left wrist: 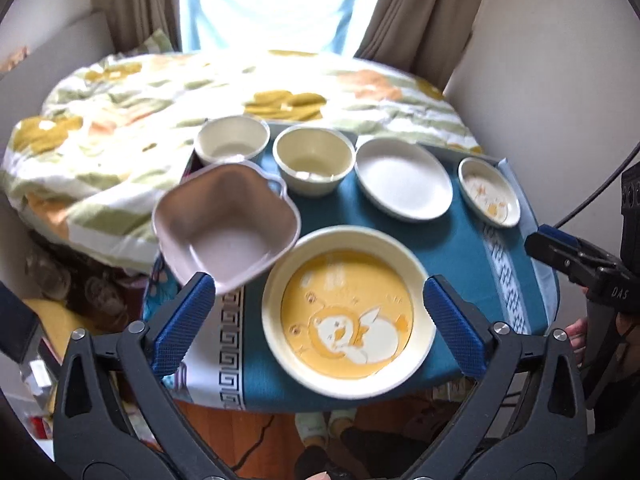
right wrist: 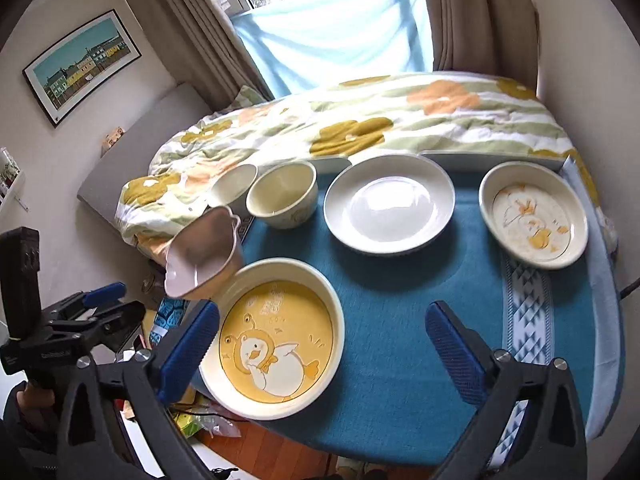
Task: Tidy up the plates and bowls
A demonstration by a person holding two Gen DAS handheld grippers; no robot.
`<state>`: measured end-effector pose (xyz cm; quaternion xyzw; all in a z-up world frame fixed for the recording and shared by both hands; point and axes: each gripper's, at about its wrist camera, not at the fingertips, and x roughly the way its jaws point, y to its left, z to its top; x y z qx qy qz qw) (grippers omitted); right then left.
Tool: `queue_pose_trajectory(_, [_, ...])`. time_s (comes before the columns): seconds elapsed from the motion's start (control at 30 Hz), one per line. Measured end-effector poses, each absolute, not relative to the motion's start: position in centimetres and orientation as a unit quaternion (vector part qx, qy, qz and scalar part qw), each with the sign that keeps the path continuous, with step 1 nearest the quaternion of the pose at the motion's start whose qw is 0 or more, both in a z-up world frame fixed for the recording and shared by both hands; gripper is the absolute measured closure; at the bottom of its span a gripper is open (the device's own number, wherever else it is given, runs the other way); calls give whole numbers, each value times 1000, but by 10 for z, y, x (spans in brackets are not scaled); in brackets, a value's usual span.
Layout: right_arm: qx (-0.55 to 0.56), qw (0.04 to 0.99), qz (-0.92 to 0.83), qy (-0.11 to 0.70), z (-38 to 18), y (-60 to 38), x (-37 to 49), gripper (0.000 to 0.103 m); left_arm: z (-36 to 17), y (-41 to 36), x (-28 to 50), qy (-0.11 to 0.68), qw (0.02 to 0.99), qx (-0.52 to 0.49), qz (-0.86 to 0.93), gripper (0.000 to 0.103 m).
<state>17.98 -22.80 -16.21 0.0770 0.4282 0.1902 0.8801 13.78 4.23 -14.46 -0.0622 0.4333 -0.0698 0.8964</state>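
The square pinkish-brown plastic bowl with small handles [left wrist: 226, 232] is smeared by blur in the left wrist view, and its near corner is hidden behind a blue-padded finger [left wrist: 182, 322] of the left claw [left wrist: 316, 328]. In the right wrist view I cannot tell whether this bowl rests on the worktop [right wrist: 400, 320] or tilts against the large cream plate with a yellow cartoon duck [right wrist: 276, 340]. The farther round cream bowl [right wrist: 232, 188] is partly covered by the nearer cream bowl [right wrist: 284, 198]. The right claw [left wrist: 568, 256] is cut off by the left view's edge. The window [left wrist: 272, 4] is washed out white. The print on the smaller cream duck plate [left wrist: 490, 192] is too faint to read.
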Motion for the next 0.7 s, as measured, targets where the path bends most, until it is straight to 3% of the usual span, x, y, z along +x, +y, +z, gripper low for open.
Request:
queue_pose_trajectory(0.17, [52, 904, 168, 391, -134, -257, 194, 1, -123, 19, 170, 426, 898, -67, -86, 0])
queue_pose_trajectory(0.37, [20, 895, 168, 414, -133, -297, 244, 0, -119, -12, 200, 426, 897, -92, -78, 0])
queue_pose_trajectory(0.7, [-24, 831, 272, 485, -197, -323, 359, 0, -188, -45, 275, 477, 861, -179, -14, 0])
